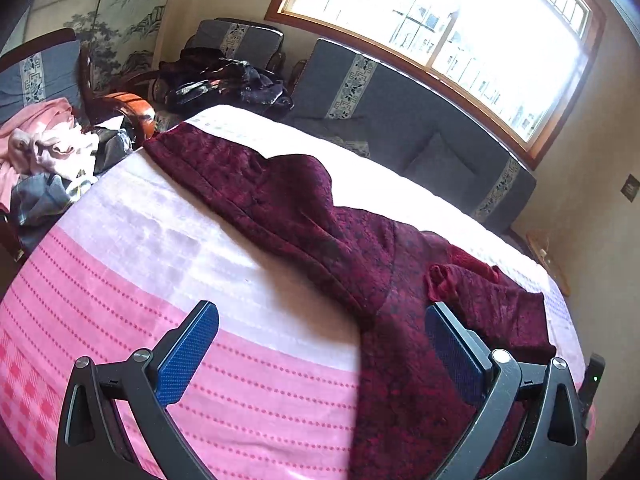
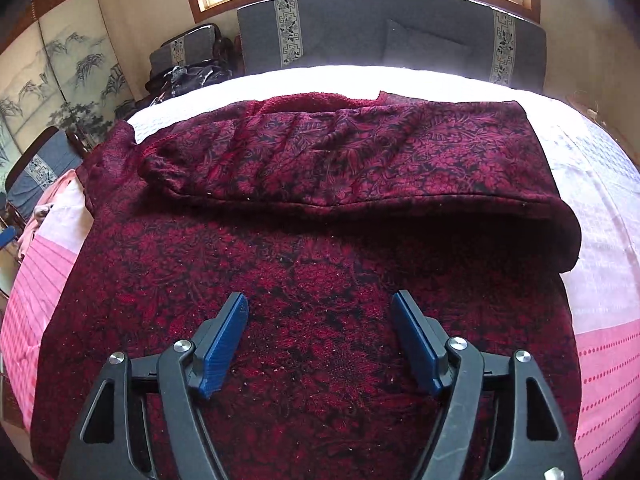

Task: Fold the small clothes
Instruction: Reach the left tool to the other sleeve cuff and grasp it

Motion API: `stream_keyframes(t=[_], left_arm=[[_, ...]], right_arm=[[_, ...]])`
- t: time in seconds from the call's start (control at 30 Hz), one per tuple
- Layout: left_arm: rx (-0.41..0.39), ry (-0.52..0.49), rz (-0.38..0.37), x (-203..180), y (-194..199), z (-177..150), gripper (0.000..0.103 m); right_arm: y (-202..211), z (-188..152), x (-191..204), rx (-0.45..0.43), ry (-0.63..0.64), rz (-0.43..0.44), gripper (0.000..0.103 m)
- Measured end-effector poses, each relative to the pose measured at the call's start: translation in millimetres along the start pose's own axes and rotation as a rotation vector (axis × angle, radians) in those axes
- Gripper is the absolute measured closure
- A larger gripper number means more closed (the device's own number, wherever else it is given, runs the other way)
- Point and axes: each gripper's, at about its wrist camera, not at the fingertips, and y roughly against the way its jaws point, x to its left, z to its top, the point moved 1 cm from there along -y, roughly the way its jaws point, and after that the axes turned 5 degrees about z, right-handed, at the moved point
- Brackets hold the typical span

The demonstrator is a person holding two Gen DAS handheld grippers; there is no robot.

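Note:
A dark red garment with a black floral pattern point(image 1: 320, 220) lies spread on a pink and white blanket point(image 1: 160, 248). In the right wrist view the same garment point(image 2: 320, 152) has its far part folded over toward me, making a thick fold across the middle. My left gripper point(image 1: 320, 316) is open above the blanket, with its right finger over the garment's edge and nothing between the pads. My right gripper point(image 2: 320, 312) hovers open above the near part of the garment, holding nothing.
A pile of pink, white and grey clothes point(image 1: 48, 160) lies on a chair at the left. Dark clothing point(image 1: 224, 80) sits on another chair. A grey cushioned sofa point(image 1: 400, 120) runs behind the table under a bright window point(image 1: 440, 20).

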Motion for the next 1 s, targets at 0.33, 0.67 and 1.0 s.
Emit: stream_keyframes(t=[0.33, 0.67, 1.0], left_arm=[[0.233, 0.378, -0.131, 135.9, -116.1, 102.8, 0.021], [0.261, 0.396, -0.166, 139.6, -170.6, 118.0, 0.027], [0.043, 0.401, -0.137, 134.9, -161.9, 112.5, 0.09]], right_arm=[[-1.7, -1.6, 15.6, 0.004, 0.08, -0.007, 0.023], [1.0, -1.1, 13.5, -0.006, 0.064, 0.002, 0.02], [0.8, -0.5, 11.5, -0.01, 0.046, 0.011, 0.017]])
